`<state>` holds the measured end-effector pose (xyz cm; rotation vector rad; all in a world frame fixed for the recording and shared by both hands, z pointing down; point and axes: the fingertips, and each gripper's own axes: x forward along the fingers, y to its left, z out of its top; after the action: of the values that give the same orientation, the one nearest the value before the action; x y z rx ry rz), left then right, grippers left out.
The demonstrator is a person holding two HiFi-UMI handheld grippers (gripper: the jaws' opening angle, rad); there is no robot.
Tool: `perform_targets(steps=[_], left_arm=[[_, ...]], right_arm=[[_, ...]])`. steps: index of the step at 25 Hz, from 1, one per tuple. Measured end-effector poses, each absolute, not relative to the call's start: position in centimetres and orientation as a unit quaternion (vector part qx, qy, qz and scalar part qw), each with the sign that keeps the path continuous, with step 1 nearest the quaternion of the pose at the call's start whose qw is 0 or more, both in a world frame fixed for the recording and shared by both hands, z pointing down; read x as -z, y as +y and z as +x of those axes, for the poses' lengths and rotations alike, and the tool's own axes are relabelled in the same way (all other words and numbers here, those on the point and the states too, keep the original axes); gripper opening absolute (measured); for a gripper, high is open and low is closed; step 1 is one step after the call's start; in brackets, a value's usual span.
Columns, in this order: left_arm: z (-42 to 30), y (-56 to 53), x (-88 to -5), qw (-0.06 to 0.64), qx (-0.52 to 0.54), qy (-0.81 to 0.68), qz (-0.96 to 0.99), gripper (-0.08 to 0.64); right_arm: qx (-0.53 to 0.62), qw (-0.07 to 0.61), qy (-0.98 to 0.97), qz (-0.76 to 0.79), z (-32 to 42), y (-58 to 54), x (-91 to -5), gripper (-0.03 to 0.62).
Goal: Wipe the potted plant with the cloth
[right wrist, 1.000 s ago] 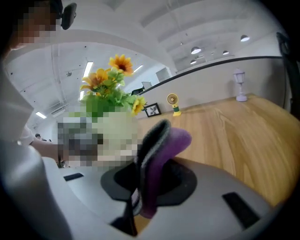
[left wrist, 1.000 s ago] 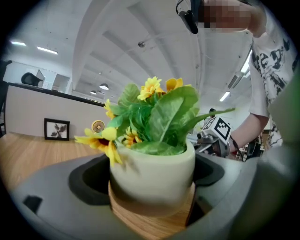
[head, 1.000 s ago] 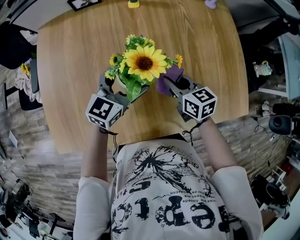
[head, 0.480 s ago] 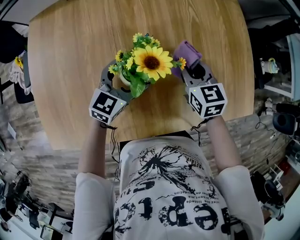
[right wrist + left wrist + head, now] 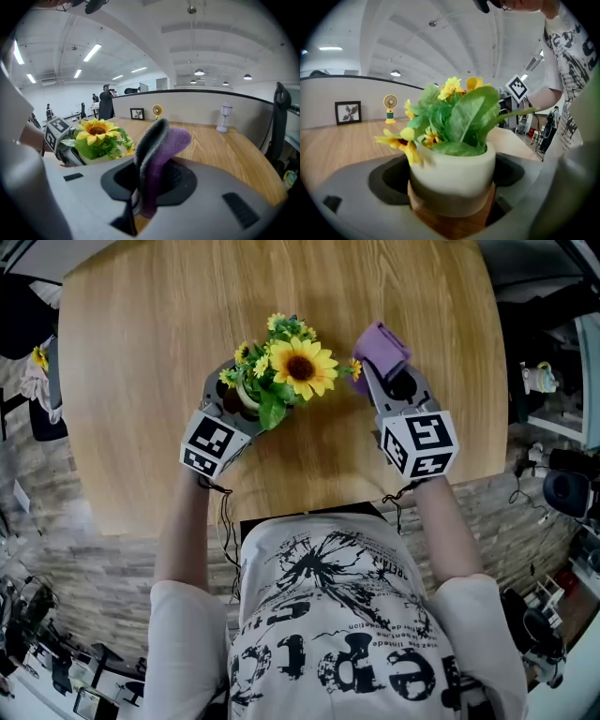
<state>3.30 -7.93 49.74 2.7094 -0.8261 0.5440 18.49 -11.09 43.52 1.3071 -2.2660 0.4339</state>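
Cloth (image 5: 380,346) withdrawn, left gripper view shows pot (image 5: 452,176)

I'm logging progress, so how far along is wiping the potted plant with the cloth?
Done: the left gripper holds the potted plant, and the right gripper is shut on the purple cloth. In hand: the cloth is up beside the plant, apparently not touching. Left: the wiping itself.

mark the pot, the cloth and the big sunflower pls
pot (image 5: 452,176): left gripper view, on its white front wall.
cloth (image 5: 168,146): right gripper view, on the purple fold.
sunflower (image 5: 300,367): head view, on its dark centre.
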Motion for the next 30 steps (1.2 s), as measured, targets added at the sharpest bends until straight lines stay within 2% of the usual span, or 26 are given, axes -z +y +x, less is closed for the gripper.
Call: perform_targets(steps=[11, 19, 25, 28, 30], left_arm=[[3.7, -8.9, -50.5, 0.153, -0.19, -0.294, 0.924, 0.542], [1.7, -8.7, -43.2, 0.125, -0.124, -0.332, 0.927, 0.541], [-0.6, -9.1, -35.1, 0.08, -0.058, -0.383, 0.918, 0.374], [-1.6, -9.3, -31.7, 0.062, -0.028, -0.404, 0.912, 0.218], [-2.4, -9.2, -30.0, 0.05, -0.015, -0.416, 0.908, 0.178]], right_arm=[[-0.152, 0.235, -0.836, 0.471, 17.8, -11.9, -42.5, 0.077], [-0.134, 0.221, -0.837, 0.483, 17.0, -12.0, -39.6, 0.077], [-0.094, 0.207, -0.843, 0.488, 15.7, -11.4, -35.9, 0.077], [-0.071, 0.197, -0.847, 0.489, 15.1, -11.7, -33.8, 0.077], [-0.058, 0.189, -0.852, 0.485, 14.4, -11.8, -32.6, 0.077]])
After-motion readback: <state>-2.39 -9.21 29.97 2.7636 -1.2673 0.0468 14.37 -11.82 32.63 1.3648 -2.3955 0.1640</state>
